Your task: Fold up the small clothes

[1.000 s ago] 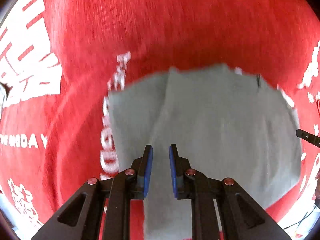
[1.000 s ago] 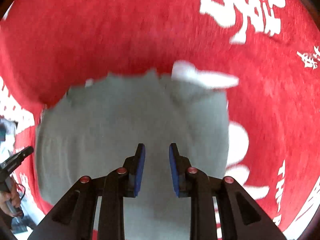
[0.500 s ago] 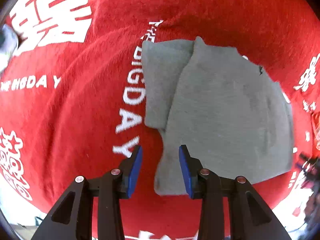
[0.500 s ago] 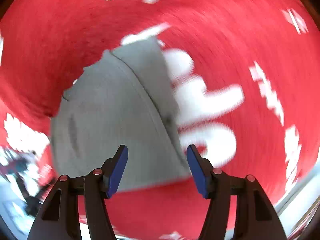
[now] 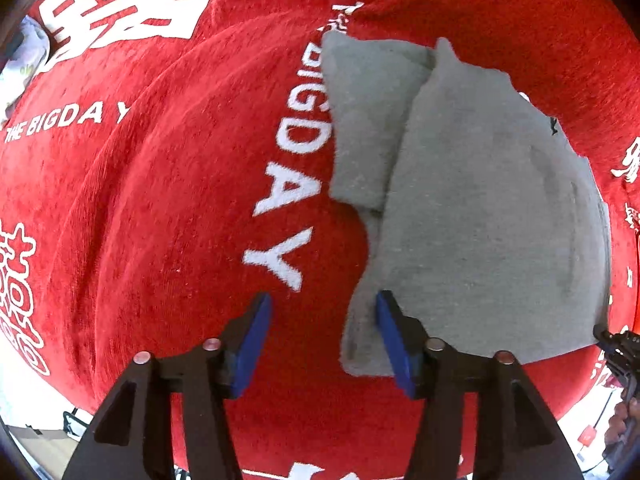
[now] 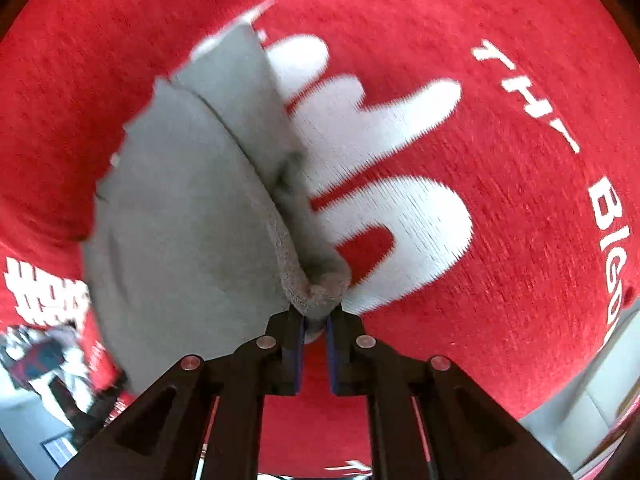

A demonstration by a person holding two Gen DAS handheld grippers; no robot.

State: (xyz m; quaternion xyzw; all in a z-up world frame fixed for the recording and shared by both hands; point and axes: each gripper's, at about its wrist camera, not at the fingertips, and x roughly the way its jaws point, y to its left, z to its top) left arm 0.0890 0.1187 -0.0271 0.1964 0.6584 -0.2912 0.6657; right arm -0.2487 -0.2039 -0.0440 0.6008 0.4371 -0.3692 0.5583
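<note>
A small grey garment (image 5: 472,208) lies partly folded on a red cloth with white lettering (image 5: 180,200). My left gripper (image 5: 322,320) is open and empty, its right fingertip (image 5: 386,312) at the garment's near-left corner. In the right wrist view the same grey garment (image 6: 180,208) fills the left half. My right gripper (image 6: 314,320) is shut on its near corner, which bunches up between the pads.
The red cloth (image 6: 500,240) covers the whole surface around the garment. The other gripper's tip (image 5: 616,344) shows at the right edge of the left wrist view. A pale floor and clutter (image 6: 40,360) lie beyond the cloth's edge.
My left gripper has opened wider and sits by the garment's near-left corner. My right gripper has closed from wide open onto the garment's near corner.
</note>
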